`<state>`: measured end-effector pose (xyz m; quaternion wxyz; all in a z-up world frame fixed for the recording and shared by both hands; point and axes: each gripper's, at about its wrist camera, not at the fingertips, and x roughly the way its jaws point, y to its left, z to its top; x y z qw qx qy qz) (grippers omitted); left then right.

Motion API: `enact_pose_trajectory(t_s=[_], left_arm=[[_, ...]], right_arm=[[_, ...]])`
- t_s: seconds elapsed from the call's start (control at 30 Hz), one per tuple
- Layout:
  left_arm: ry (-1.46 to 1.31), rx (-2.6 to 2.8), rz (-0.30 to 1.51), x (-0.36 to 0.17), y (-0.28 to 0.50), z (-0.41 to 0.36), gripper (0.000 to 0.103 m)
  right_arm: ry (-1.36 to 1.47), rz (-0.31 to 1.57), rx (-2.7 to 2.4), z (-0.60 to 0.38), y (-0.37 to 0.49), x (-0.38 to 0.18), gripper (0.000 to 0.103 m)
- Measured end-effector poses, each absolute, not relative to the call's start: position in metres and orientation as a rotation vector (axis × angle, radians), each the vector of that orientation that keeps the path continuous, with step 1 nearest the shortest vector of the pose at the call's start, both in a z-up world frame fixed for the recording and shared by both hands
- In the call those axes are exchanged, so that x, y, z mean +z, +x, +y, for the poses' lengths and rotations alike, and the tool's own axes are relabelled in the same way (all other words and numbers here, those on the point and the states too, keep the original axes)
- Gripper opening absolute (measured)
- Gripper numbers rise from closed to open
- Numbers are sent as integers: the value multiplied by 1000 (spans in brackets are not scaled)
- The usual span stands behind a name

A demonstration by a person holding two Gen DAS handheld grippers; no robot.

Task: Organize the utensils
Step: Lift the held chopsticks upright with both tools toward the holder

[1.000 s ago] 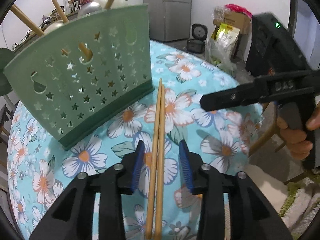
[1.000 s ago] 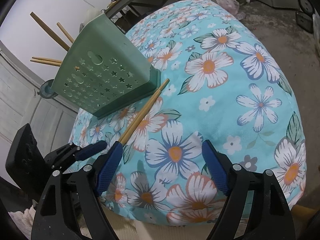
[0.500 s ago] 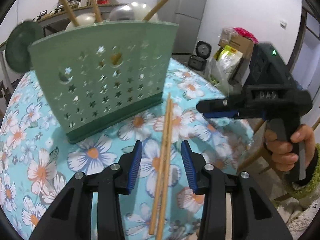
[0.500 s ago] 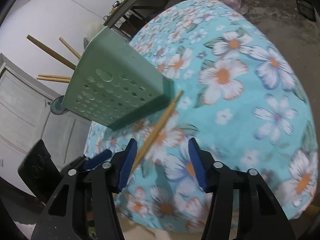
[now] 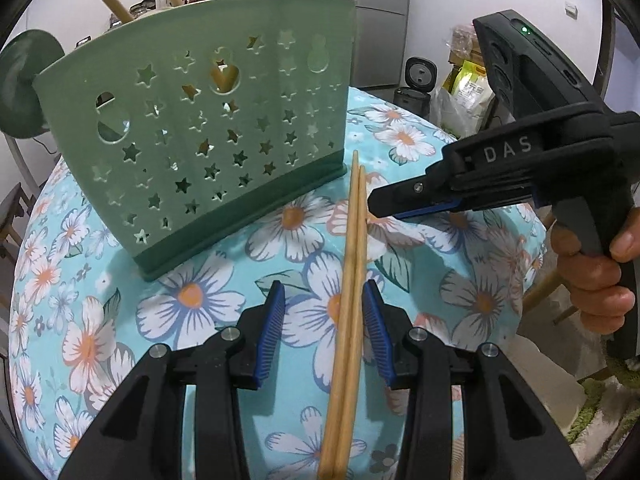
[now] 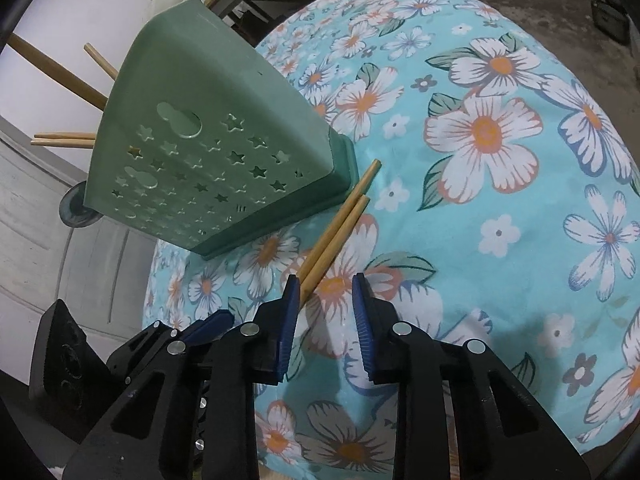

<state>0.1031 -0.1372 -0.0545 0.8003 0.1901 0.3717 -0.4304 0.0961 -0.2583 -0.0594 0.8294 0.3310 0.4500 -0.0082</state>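
A pair of wooden chopsticks (image 5: 354,240) lies on the flowered tablecloth beside the right end of a green star-pierced utensil holder (image 5: 200,120). My left gripper (image 5: 323,286) straddles the pair, open, with the sticks close to its right pad and a wide gap to its left pad. My right gripper (image 5: 374,204) comes in from the right, its tip at the sticks' side. In the right wrist view the right gripper (image 6: 326,278) has its jaws closing, with only cloth between the pads; the chopsticks (image 6: 340,224) run behind its left finger. The holder (image 6: 200,140) has several chopsticks (image 6: 60,76) sticking out.
The round table (image 5: 200,300) drops off close on the right, where a person's hand (image 5: 596,280) holds the right gripper's handle. Behind stand a fridge (image 5: 380,20), a rice cooker (image 5: 416,80), bags (image 5: 468,88) and a green fan (image 5: 20,88).
The right gripper's jaws have narrowed a lot and it has moved in to the chopsticks. The sticks now sit nearer the left gripper's right pad.
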Motion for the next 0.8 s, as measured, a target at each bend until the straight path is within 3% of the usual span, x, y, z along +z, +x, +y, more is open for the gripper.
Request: enact_pose_trajectory(t_s=[0.8], left_arm=[[438, -875, 790, -61, 90, -135, 37]], right_arm=[[530, 961, -112, -214, 128, -69, 24]])
